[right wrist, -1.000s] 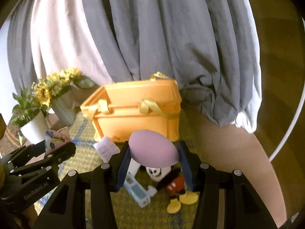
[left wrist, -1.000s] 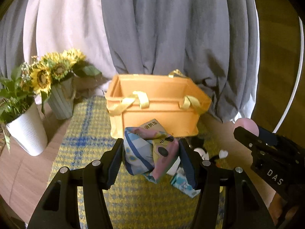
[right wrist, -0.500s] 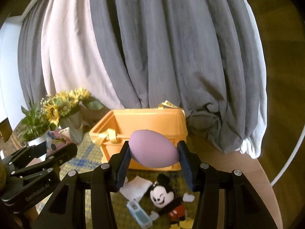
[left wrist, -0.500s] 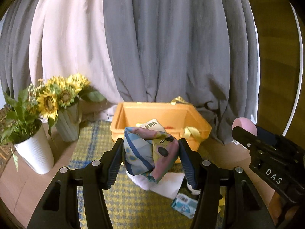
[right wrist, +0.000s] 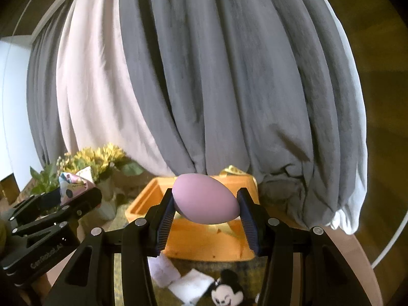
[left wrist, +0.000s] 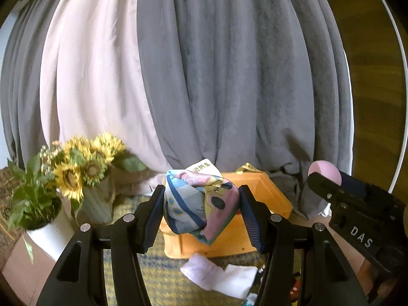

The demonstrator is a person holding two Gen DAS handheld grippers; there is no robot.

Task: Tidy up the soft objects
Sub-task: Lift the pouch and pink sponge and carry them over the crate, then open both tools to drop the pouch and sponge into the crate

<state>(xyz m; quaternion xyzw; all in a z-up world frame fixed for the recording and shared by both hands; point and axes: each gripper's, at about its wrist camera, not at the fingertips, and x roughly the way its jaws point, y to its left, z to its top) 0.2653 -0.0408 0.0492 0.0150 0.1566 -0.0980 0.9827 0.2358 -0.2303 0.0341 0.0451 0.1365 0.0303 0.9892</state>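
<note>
Ahead, orange basket point(right wrist: 204, 242), contents seemingly hidden behind gripped pink egg point(right wrist: 206, 199).

Matt grey cloth curtains point(right wrist: 229, 89) are hanging in soft folds; the pink egg point(right wrist: 206, 199) is looking smooth and matt, the ribbed fingers point(right wrist: 163, 219) rubbery, the orange box point(right wrist: 204, 244) plastic.

White letters "DAS" are showing on the black body of the right gripper point(left wrist: 329, 181), at four o'clock in the left wrist view. "GenRobot.AI" is reading along the left gripper point(right wrist: 76, 193) at eight o'clock in the right wrist view. Chinese print is topping the printed pouch point(left wrist: 201, 204), only partly readable.
</note>
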